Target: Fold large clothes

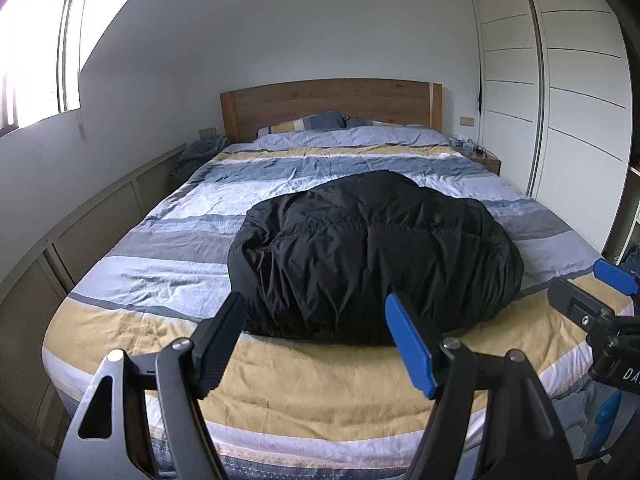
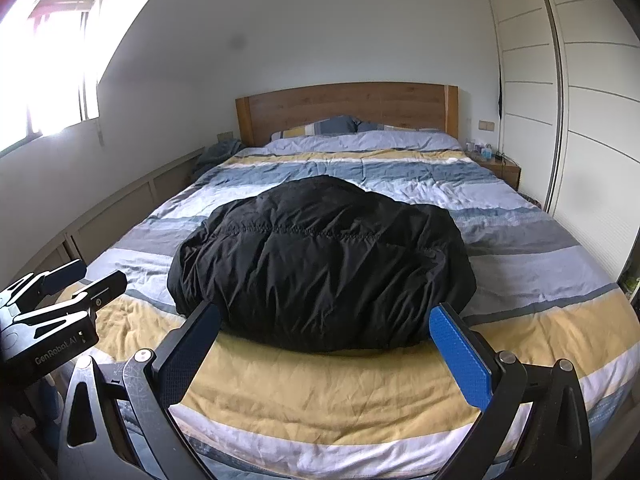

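The black jacket [image 1: 372, 256] lies bundled on the bed [image 1: 320, 392] (seemingly folded already), left gripper [image 1: 320, 344] and right gripper [image 2: 326, 354] both wide apart, holding nothing.

Bedroom, plain white walls [image 1: 280, 32]. A bright window [image 1: 36, 60] occupies the left wall — glare washes out the panes. Below it runs a low row of panelled cabinets [image 1: 104, 216]. A bed [image 2: 360, 392] fills the centre, with a wooden headboard [image 1: 332, 100] against the far wall, a striped duvet in yellow, blue, grey and white, and matching pillows [image 1: 304, 122]. A small wooden nightstand [image 1: 486, 160] stands right of the bed (small items on top, too small to identify). Sliding white wardrobe doors [image 1: 576, 92] line the right wall. Daylight — soft and even elsewhere.
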Tool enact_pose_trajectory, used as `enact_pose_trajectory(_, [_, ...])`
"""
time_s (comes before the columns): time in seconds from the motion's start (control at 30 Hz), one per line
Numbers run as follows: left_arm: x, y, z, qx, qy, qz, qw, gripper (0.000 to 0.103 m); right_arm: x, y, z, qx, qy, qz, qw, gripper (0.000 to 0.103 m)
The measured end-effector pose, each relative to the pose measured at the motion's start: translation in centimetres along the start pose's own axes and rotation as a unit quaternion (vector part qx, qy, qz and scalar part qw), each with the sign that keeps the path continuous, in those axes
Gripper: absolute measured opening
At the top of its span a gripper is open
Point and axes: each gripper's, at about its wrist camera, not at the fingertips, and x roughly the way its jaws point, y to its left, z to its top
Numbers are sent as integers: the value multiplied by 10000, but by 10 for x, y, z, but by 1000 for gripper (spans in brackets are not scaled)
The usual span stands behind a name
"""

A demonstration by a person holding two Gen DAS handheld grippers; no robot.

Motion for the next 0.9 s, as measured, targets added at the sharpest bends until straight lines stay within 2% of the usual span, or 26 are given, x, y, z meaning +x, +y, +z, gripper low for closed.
enact_pose_trajectory(0.43, [18,-1,-8,-12,177,0,9998,71,16,-5,-5,5,142,-72,9999,103])
enact_pose_trajectory(0.9, [31,9,-10,-89,288,185,9994,71,29,-6,-6,-58,246,-98,9996,103])
